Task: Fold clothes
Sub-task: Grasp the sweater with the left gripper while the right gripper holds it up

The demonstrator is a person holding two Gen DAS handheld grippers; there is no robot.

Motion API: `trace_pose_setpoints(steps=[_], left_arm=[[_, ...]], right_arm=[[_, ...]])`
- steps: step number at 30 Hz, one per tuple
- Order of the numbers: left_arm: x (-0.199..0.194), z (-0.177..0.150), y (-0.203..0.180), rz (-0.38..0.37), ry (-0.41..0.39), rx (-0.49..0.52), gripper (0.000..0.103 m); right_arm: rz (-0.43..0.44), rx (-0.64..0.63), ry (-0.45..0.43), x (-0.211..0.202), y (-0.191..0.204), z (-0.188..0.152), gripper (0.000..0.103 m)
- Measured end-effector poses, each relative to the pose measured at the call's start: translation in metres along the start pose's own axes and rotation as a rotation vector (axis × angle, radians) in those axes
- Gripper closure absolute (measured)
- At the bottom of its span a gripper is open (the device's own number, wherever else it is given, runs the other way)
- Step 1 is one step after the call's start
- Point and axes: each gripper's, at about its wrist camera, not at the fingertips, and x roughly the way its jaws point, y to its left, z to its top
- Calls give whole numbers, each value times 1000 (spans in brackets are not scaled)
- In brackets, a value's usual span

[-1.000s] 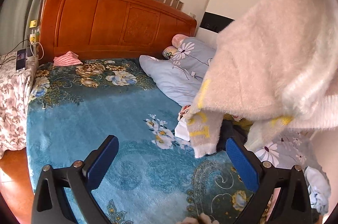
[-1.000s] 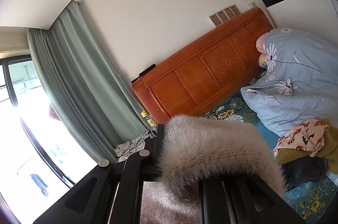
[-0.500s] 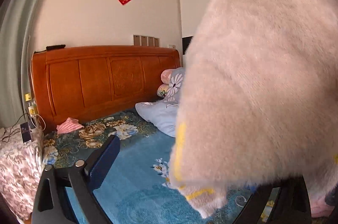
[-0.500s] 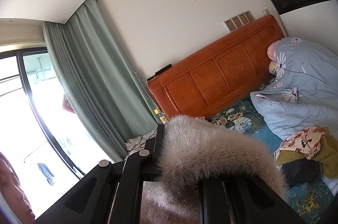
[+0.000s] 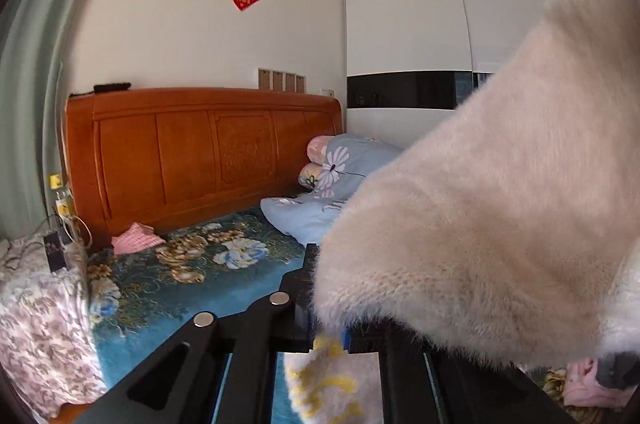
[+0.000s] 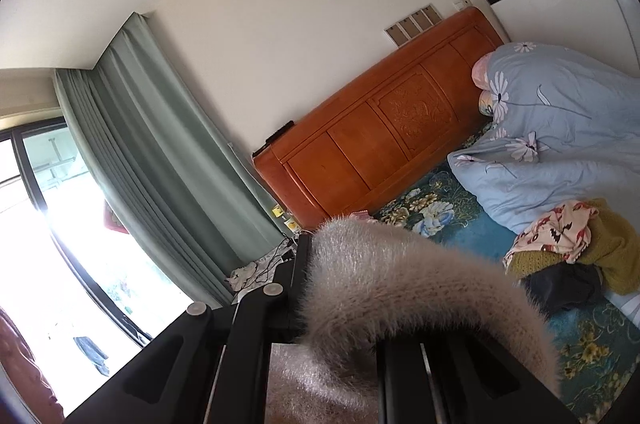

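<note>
The left tongs (image 5: 328, 338) are clamped on a fold of the fluffy cream sweater (image 5: 480, 224), which fills the right half of the left wrist view and drapes over the fingers; a yellow-patterned part of it hangs at the bottom centre. At the far left of that frame lies a flowered cloth (image 5: 36, 336), then the blue flowered bed cover (image 5: 192, 288) with a small pink garment (image 5: 136, 238) near the wooden headboard (image 5: 200, 159), and a pale blue quilt (image 5: 316, 212) towards the middle. The right tongs (image 6: 340, 328) also grip the sweater, bunched at the bottom centre of the right wrist view. There, left to right: a bright window (image 6: 60, 244), a green curtain (image 6: 160, 163), the headboard, and at the right edge a pile of clothes (image 6: 568, 248) on the bed.
</note>
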Motion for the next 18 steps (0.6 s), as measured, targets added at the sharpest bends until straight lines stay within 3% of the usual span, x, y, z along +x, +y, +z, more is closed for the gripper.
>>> trace_pose_setpoints(steps=[5,9,11,13,18], left_arm=[[-57,41,46,59,-58,25,94],[-87,67,76,56,-38,18,94],[-86,72,83,51,7,35,94],[-67,66,84,54,69,38,94],[21,0,80,58,335,-47,94]], right_arm=[[50,129,32,-6,-31,-30,92],[131,300,112,4,-60,-70,91],[163,390,167,11,-75,-91,91],[131,455,245,25,-93,-112,90],[-10,629,423,77,-170,-162,90]])
